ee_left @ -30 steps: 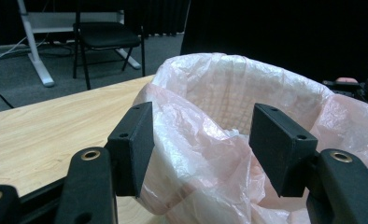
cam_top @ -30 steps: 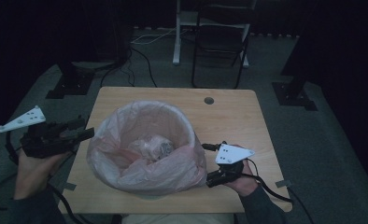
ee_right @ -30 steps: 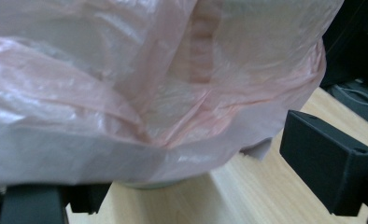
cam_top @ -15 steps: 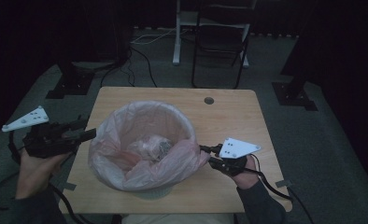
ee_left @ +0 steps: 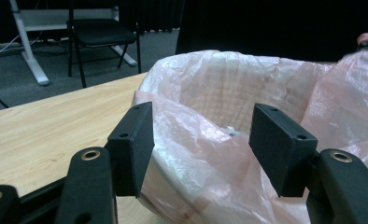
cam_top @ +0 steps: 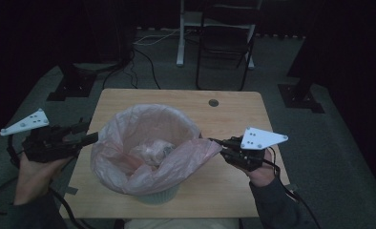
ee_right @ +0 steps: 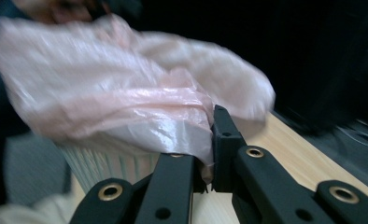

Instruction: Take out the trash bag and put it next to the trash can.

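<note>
A pink plastic bag (cam_top: 148,148) lines a white ribbed bin (cam_top: 160,195) at the centre of the wooden surface (cam_top: 234,114). The right gripper (cam_top: 214,142), lower right, has just clenched its fingers on the bag's edge. The left gripper (cam_top: 91,137), at the left, holds its fingers released astride the rim.

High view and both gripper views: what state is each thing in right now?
Pink bin liner: open-mouthed, right edge pulled off the rim.
White bin: upright, lined.
Crumpled waste: lying inside the liner.
Right claw: shut on the liner's edge.
Left claw: open, liner edge between its pads, unpressed.
Table: bearing the bin.
</note>
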{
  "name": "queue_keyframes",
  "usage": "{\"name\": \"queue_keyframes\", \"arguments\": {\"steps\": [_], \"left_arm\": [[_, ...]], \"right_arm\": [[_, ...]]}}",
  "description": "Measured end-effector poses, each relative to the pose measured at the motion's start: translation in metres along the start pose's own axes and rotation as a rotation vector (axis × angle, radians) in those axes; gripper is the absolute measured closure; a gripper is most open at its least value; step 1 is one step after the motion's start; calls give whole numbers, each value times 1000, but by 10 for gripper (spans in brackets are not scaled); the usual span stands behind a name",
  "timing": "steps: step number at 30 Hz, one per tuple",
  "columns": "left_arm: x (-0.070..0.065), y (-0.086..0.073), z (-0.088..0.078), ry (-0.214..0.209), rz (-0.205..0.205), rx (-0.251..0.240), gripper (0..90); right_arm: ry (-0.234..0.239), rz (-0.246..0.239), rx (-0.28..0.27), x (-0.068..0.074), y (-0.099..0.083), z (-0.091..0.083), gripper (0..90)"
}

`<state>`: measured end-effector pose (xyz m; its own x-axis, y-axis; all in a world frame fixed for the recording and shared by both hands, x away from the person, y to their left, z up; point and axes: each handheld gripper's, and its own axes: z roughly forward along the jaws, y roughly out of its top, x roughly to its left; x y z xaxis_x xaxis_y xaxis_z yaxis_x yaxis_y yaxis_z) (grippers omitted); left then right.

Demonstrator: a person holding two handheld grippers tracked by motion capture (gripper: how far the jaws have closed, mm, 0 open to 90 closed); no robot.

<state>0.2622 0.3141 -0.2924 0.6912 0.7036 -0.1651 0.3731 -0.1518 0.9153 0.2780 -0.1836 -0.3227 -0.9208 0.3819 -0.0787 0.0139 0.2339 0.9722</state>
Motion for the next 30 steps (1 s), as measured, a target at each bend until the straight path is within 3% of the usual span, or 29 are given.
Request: {"name": "queue_keyframes", "arguments": {"steps": [2,3,5,8,13,16,21,24,30], "left_arm": [[0,0,0,-3,0,3,403],[-1,0,1,-5,-1,6,403],[-1,0,2,-8,4,10,403],[-3,1,4,-22,14,19,402],[-9,1,11,-50,44,64,401],[-11,1,13,-69,64,94,401],[-16,0,15,-118,98,142,402],[-16,0,17,-117,121,170,482],[-10,-4,15,-75,121,197,683]], "right_arm": [[4,-4,-12,0,2,2,876],[-7,-16,8,0,2,4,863],[2,-18,65,-1,-1,10,739],[-76,-45,144,1,-5,18,621],[-105,-29,159,-3,-4,25,614],[-96,13,163,-9,-1,27,628],[-90,20,167,-9,-1,30,655],[-66,18,174,-6,0,33,683],[-14,9,182,0,5,51,691]]}}
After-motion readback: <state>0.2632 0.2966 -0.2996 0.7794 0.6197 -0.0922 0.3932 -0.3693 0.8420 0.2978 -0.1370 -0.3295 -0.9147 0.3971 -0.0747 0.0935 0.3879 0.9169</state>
